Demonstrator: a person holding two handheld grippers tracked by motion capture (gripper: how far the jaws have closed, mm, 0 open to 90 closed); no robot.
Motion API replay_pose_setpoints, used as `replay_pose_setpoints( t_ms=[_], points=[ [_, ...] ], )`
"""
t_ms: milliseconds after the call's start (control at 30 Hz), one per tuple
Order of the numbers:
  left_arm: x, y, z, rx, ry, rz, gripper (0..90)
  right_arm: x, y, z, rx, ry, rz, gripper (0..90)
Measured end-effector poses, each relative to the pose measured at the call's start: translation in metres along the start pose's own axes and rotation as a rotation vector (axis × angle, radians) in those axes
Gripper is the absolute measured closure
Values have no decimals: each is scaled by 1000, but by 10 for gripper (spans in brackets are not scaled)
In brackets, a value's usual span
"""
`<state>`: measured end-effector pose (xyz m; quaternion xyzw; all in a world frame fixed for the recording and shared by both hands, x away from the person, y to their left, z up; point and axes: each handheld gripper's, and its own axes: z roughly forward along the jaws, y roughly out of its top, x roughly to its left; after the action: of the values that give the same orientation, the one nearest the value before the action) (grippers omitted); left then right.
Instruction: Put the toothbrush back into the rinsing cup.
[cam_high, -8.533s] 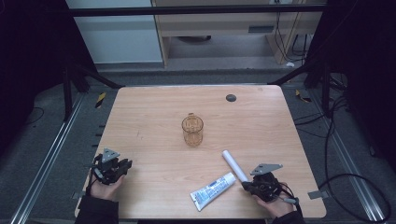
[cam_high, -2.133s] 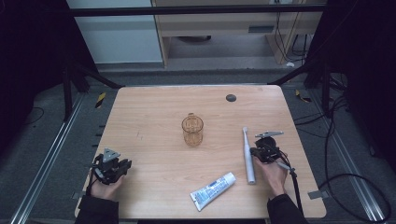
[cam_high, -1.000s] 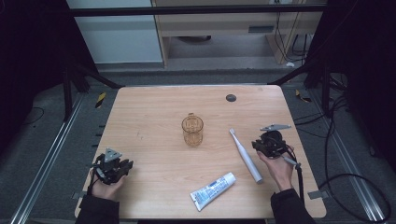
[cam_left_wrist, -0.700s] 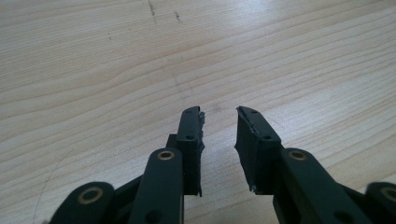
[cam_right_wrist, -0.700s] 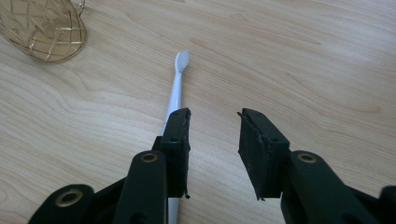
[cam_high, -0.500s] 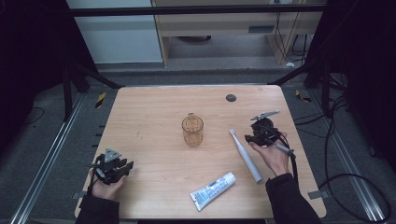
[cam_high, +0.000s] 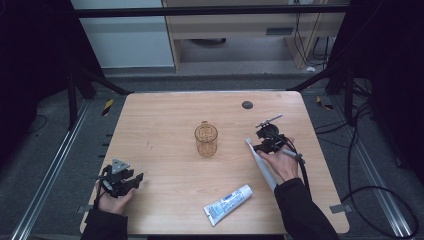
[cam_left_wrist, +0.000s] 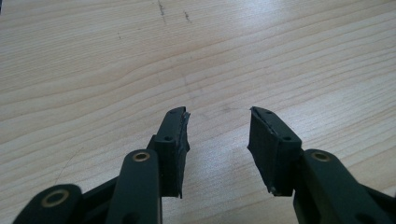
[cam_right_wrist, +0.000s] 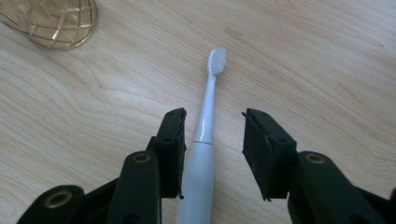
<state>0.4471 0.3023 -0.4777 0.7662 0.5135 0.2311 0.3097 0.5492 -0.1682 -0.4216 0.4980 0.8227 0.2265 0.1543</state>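
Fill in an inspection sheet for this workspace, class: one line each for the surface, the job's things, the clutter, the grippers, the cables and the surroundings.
Surface: wooden table, light grain with a few faint scuffs.
Job's things: white electric toothbrush lying flat, head pointing away from the right gripper; toothpaste tube near the front edge; amber glass cup upright at mid-table.
Clutter: small dark round disc near the far edge.
Grippers: left gripper open over bare wood; right gripper open, jaws astride the toothbrush, not pressing it.
Cables: black cable trailing off the table's right side onto the floor.
Surroundings: dark metal frame, grey floor, pale cabinet behind.
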Motion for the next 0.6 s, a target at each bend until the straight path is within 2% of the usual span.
replay_pose_setpoints(
  t_ms=[200,367,500,600],
  points=[
    [0,0,0,3,0,2,560,0,-3,9,36,14,-1,592],
    [0,0,1,6,0,-1,560,0,-8,19,92,22,-5,598],
    [0,0,1,8,0,1,560,-1,-12,24,114,23,-14,599],
    [0,0,1,9,2,1,561,-1,-14,27,129,30,-3,599]
  ],
)
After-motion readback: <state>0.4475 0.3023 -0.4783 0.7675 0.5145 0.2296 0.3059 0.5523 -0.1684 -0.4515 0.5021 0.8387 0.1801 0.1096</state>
